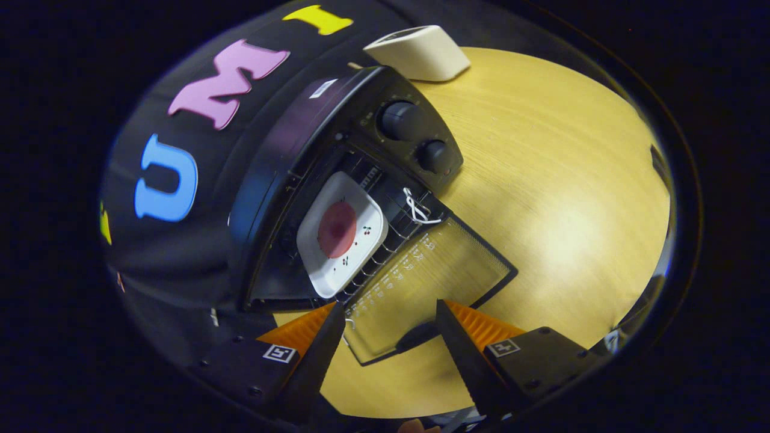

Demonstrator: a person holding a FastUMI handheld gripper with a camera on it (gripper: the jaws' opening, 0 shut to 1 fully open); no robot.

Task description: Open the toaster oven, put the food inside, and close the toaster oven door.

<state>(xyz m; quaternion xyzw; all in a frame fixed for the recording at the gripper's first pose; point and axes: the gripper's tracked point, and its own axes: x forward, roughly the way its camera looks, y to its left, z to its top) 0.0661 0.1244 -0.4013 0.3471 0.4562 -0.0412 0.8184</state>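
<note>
The wooden table [541,180] carries everything here, and on it the black toaster oven [313,150] sits against the booth's wall, with a cream box-like device [421,51] just beyond its knob end. The oven's two knobs [415,135] stand beside the cavity. Its glass door [421,282] hangs fully open, folded down flat toward the gripper [391,325], hinged along the cavity's lower lip. Inside, on the wire rack [385,240], rests a white square plate [341,233] with a round reddish piece of food [337,230] in its middle, so the loading step looks done and only the closing remains. The gripper's fingers are spread wide apart and pinch nothing; the door's free edge and its dark handle [418,337] lie between them, just ahead of the tips. The handle's long axis runs crosswise to the fingers, so the closing move likely means catching that edge and swinging it up and away toward the cavity.
</note>
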